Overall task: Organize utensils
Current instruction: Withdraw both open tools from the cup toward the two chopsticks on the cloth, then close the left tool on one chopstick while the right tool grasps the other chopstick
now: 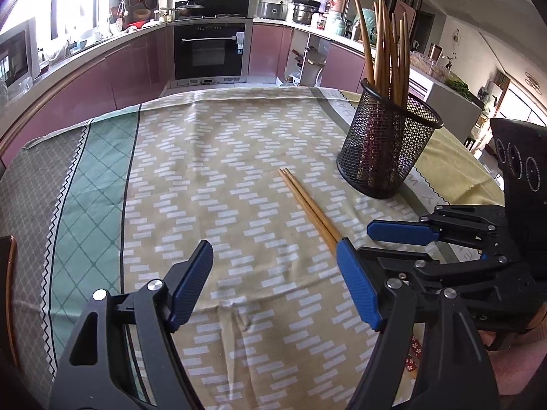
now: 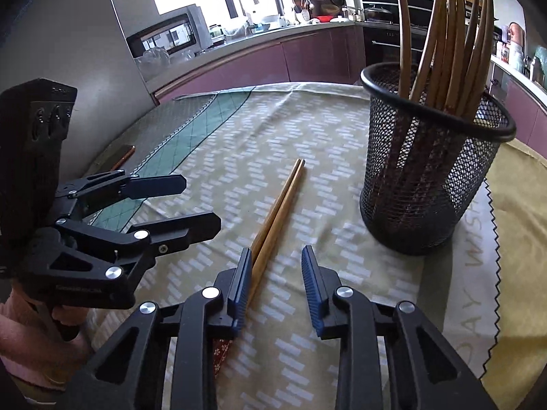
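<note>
A pair of wooden chopsticks (image 1: 307, 205) (image 2: 280, 205) lies side by side on the patterned tablecloth (image 1: 222, 157), left of a black mesh holder (image 1: 386, 150) (image 2: 427, 177). The holder stands upright with several chopsticks (image 2: 444, 34) in it. My right gripper (image 2: 276, 253) sits low over the lying pair's near part. The pair lies between its jaws against the left pad (image 2: 241, 283), and the right pad stands apart. My left gripper (image 1: 273, 246) (image 2: 201, 201) is open just left of the pair with nothing between its fingers.
The table's far edge (image 1: 239, 90) drops toward pink kitchen cabinets and an oven (image 1: 208, 51). A brown chair back (image 1: 10, 290) rises at the table's left edge. A hand in a pink sleeve (image 2: 20, 341) holds the left gripper.
</note>
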Tool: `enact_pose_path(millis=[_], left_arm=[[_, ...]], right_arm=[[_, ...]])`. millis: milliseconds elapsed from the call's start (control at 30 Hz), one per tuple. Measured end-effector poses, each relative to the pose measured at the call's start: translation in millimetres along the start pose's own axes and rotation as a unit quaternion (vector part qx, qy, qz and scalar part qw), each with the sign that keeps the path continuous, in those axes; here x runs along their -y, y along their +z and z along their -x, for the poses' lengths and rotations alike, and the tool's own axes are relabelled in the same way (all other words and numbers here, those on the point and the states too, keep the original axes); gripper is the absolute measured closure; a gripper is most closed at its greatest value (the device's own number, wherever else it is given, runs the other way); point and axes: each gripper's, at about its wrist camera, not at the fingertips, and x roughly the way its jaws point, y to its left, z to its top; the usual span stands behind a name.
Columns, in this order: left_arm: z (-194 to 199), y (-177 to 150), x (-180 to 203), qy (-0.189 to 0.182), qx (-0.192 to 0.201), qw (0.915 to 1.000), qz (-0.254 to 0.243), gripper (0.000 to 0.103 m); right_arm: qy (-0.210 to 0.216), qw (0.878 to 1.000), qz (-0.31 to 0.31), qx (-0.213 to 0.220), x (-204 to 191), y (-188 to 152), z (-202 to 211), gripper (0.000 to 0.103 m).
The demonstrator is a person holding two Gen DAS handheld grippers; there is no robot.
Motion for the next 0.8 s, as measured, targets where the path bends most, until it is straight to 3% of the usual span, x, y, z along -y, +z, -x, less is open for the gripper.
enact_pose_path(millis=[200,267,467,800], left_arm=[[-3.7,1.2,3.2,-0.004,-0.004,1.0000,-0.005,0.030],[-5.8,3.0,5.8,-0.007,-0.007,0.9999,-0.008,0.031],[-18.4,7.5,18.2,-0.018,-0.020,0.9994,-0.023,0.036],[-40.8,12.8,32.8,-0.021,-0.047,0.9974,-0.050,0.058]], right_arm=[[-0.022,1.000,0.012,-0.006,-4.1,0.3,-3.2,0.076],[-0.030,0.999,0.013,-0.010,-3.3,2.7,-6.2,0.080],[-0.028,0.999,0.004,-0.018,7.5,1.7,-1.7,0.082],[-0.024,0.999,-0.003,-0.022,17.3,2.3,-0.7,0.084]])
